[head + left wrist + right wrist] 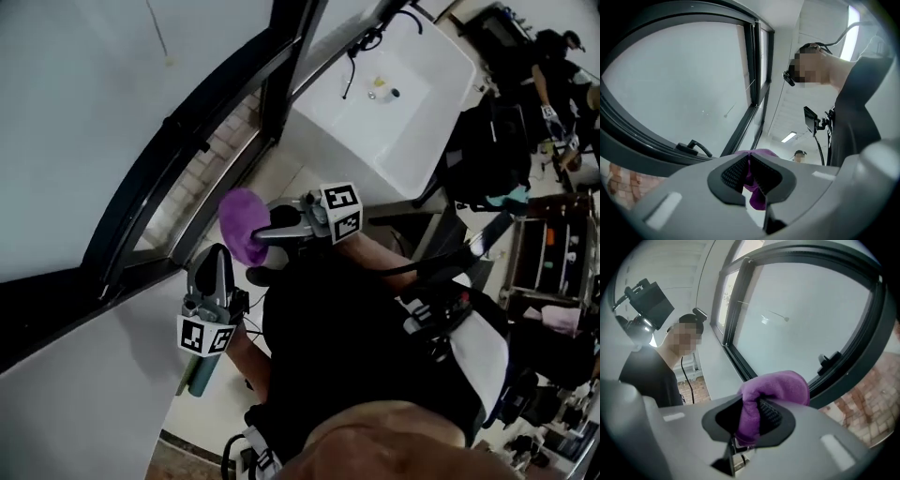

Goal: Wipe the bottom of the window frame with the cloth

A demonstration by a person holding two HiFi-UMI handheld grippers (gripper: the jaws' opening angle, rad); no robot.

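- Pale daylight washed out the window glass (pixel 84 122); the window frame (pixel 192 145) read near-black against it.
- The head view was dim below.
- Both gripper views bowed at the edges, corners black.

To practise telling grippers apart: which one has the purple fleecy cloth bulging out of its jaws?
The right gripper: the purple fleecy cloth wads between its jaws. The left gripper shows only a purple sliver there.

Black top (pixel 375 337), short sleeves. Chest harness (pixel 459 328) w/ white panels, black straps & black cables (pixel 412 267). Left tongs (pixel 221 251) & right tongs (pixel 262 234): pale grey shells, black ribbed pads (pixel 771 414), each w/ a cube (pixel 340 211) of black-&-white square markers. Left handle (pixel 199 375) looks teal.
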